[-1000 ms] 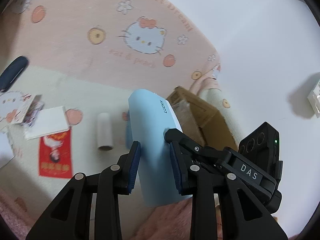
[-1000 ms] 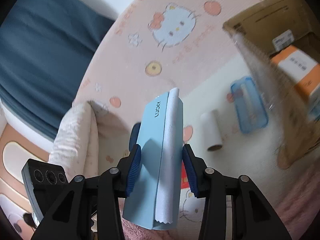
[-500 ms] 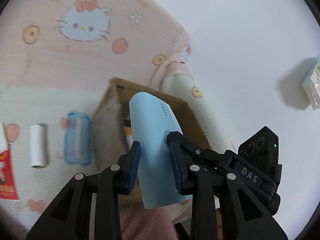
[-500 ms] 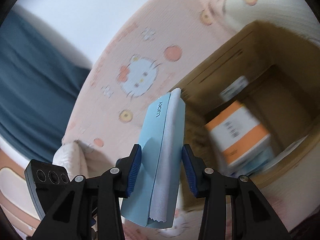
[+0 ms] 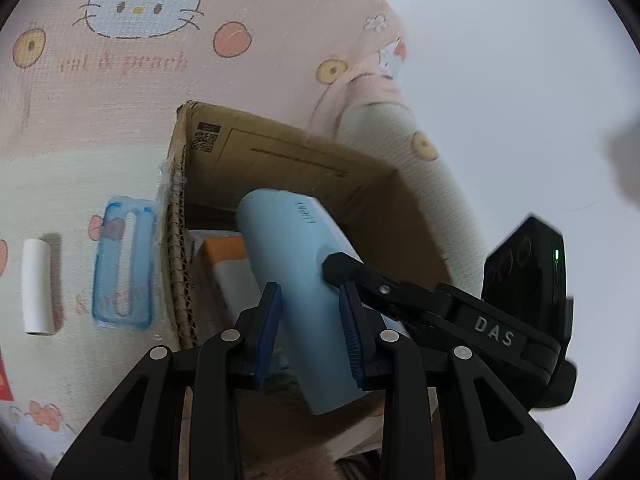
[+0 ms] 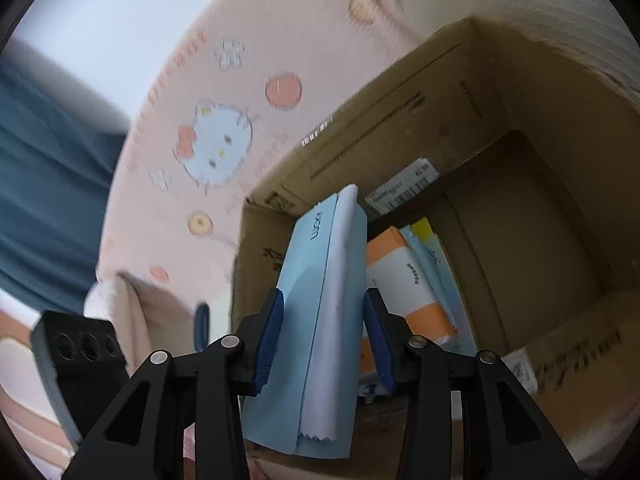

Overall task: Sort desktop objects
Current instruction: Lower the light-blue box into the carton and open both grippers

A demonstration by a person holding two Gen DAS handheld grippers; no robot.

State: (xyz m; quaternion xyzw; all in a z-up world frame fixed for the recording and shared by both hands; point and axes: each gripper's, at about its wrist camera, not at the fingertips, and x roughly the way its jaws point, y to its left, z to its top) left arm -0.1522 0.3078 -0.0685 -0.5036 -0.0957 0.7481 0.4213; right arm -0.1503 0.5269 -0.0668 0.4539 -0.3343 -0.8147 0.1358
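Both grippers have carried the light blue pouch (image 5: 296, 280) sideways, and now it hangs over the open cardboard box (image 5: 280, 160). At left lie a white roll (image 5: 37, 286) and a blue case (image 5: 124, 264). Left gripper (image 5: 310, 332) and right gripper (image 6: 324, 336) fingers pinch its sides. It seems light, soft and smooth, best held mid-body.

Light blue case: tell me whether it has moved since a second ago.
Yes. The light blue case, clamped in both grippers, has travelled from above the mat to over the open cardboard box.
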